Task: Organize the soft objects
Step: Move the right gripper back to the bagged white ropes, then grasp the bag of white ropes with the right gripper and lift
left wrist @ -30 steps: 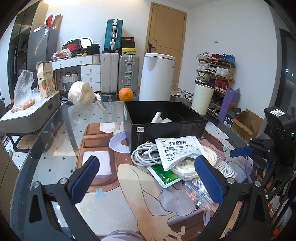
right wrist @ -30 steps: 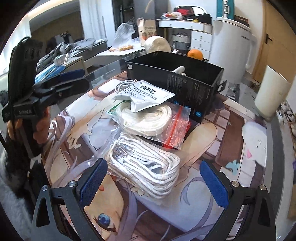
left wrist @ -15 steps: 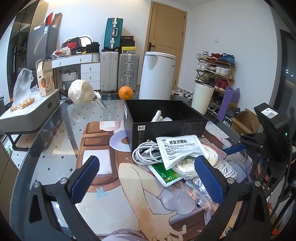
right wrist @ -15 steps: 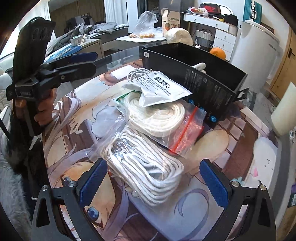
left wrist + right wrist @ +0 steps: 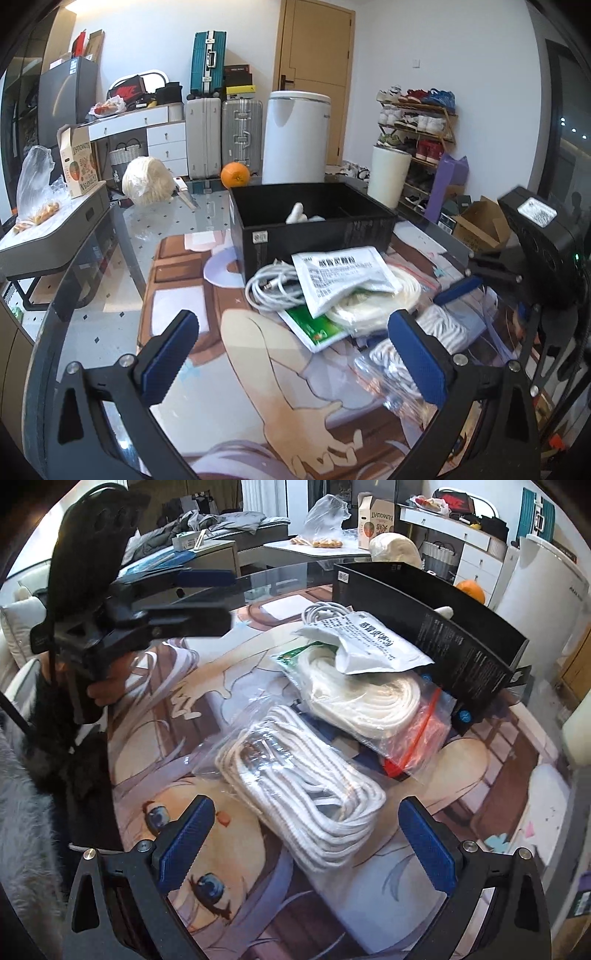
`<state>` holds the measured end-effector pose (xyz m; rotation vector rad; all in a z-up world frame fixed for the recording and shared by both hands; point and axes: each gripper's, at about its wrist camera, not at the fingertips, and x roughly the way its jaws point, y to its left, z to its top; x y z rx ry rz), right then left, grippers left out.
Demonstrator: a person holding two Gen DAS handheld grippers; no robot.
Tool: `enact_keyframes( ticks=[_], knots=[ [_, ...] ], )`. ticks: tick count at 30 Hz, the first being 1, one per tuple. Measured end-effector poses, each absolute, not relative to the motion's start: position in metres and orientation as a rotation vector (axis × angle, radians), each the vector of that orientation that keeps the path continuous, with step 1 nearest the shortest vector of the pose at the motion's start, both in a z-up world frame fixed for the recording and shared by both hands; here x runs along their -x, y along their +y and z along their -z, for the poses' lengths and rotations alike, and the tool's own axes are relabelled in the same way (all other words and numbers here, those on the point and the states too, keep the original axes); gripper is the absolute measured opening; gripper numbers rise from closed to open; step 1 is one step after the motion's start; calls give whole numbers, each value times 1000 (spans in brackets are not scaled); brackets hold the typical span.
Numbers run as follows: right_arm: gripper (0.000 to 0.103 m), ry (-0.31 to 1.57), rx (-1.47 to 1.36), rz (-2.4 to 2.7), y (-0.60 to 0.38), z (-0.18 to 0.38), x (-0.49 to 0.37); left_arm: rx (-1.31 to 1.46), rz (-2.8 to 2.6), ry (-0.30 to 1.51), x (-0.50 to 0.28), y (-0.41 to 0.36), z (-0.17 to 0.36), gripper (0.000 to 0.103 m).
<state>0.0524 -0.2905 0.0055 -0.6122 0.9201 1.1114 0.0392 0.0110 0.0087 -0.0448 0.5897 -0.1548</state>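
We hold both grippers spread wide over the mat, neither one touching anything. Nearest, between the fingers of our right gripper (image 5: 301,843), lies the bagged rope (image 5: 299,775), flat on the mat (image 5: 388,878) in its clear bag. Just beyond it a second coil (image 5: 364,698) sits in a zip bag, with a white sachet (image 5: 373,646) draped over it, a green packet (image 5: 314,326) poking out beneath, and a loose cable (image 5: 269,290) beside them. Behind that pile stands the black box (image 5: 314,240), which so far seems to hold only something white and soft (image 5: 299,214); we cannot tell what. So we judge the task barely begun: one item boxed, the pile left to go. Our left gripper (image 5: 291,356) hangs empty to the left of the pile. Compared with a second ago, the right gripper has moved closer over the bagged rope and swung so the box fills more of its view, while the left has risen slightly; the pile itself has not shifted.
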Motion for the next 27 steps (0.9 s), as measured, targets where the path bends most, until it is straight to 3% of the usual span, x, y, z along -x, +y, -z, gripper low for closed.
enact_keyframes(
  ticks=[17, 22, 27],
  knots=[
    [101, 892, 720, -1240, -254, -2, -51, 47, 188, 634, -29, 7, 1, 103],
    [78, 931, 717, -1269, -252, 3, -49, 45, 190, 635, -29, 7, 1, 103],
    [78, 926, 706, -1264, -255, 3, -38, 50, 193, 637, -29, 8, 2, 103]
  ],
)
